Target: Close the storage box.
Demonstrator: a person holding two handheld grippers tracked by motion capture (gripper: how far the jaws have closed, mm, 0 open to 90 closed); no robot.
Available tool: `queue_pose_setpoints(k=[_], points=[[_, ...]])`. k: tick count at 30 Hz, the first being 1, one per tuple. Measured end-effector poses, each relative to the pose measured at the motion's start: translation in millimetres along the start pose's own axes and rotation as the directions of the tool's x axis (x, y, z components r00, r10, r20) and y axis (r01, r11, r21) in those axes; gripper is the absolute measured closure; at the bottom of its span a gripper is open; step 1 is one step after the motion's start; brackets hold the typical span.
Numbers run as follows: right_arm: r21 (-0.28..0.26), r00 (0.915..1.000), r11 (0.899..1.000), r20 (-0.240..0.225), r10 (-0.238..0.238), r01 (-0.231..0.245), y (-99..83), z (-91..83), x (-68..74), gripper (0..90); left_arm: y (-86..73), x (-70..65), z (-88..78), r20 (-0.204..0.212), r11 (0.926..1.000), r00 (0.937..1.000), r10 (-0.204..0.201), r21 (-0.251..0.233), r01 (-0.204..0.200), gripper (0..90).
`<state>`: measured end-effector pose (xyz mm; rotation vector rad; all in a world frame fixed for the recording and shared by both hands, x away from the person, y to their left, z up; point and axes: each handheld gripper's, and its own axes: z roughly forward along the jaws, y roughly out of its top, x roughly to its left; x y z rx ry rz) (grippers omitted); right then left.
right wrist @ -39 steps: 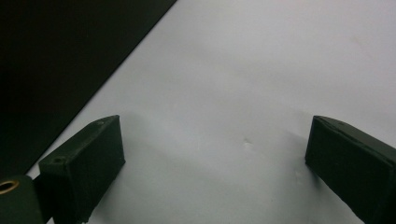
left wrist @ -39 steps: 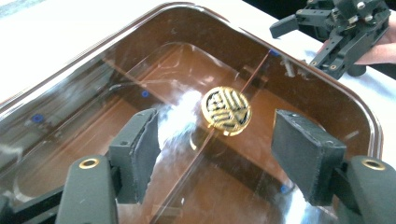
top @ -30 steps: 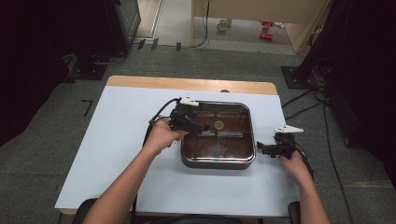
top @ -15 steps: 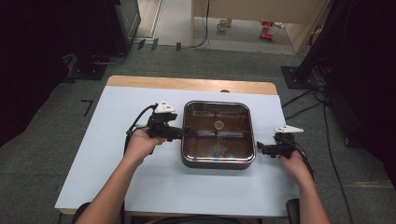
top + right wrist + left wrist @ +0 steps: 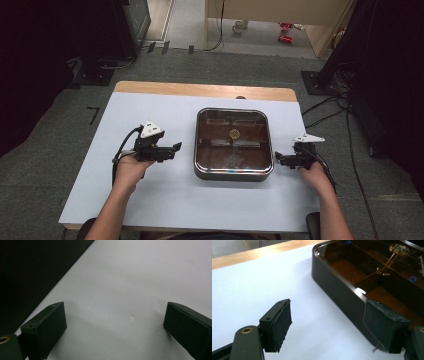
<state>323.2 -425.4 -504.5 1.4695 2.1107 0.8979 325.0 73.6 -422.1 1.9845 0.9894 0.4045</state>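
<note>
White bench: both the left hand-held gripper (image 5: 176, 147) and the right hand-held gripper (image 5: 278, 159) gape empty beside a rigid, likely slippery glass-lidded box (image 5: 233, 143) (best gripped by its rim).

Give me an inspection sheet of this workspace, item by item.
Surface: pale blue table top with a wooden far edge.
Job's things: dark square box with a clear lid, mid-table.
Clutter: nothing seen.
Grippers: left gripper left of the box, apart from it, open, jaws just opening, nothing between them; right gripper right of the box, open, nothing between its jaws.
Cables: black cable trailing from the left gripper.
Surroundings: grey carpet, black stands, floor cables.
</note>
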Motion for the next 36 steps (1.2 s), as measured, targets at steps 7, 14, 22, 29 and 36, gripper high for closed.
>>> queue_pose_setpoints(k=[7,14,22,29,36], points=[[0.001,1.0000,1.000,0.000,-0.001,0.001,0.0,-0.1,-0.1,3.9,-31.3,6.0,4.9,-0.051,0.9991,0.9984,-0.025,0.032,0.027,22.6],[0.000,1.0000,1.000,0.000,-0.003,0.003,-0.1,-0.2,0.0,3.9,-57.1,-0.3,18.8,-0.106,0.9943,0.9943,-0.018,0.103,0.029,22.7],[0.000,1.0000,1.000,0.000,-0.002,0.002,-0.1,-0.1,-0.1,3.9,-66.7,-3.5,30.0,-0.096,0.9880,0.9953,-0.007,0.153,0.022,24.3],[0.001,1.0000,1.000,-0.001,-0.001,0.001,0.0,-0.1,-0.2,3.9,-70.3,-4.5,31.9,-0.093,0.9903,0.9952,0.033,0.138,-0.020,20.6],[0.000,1.0000,1.000,-0.001,0.000,0.000,-0.1,0.0,-0.2,3.9,-71.8,-5.2,31.9,-0.097,0.9919,0.9948,0.031,0.126,-0.018,19.9]])
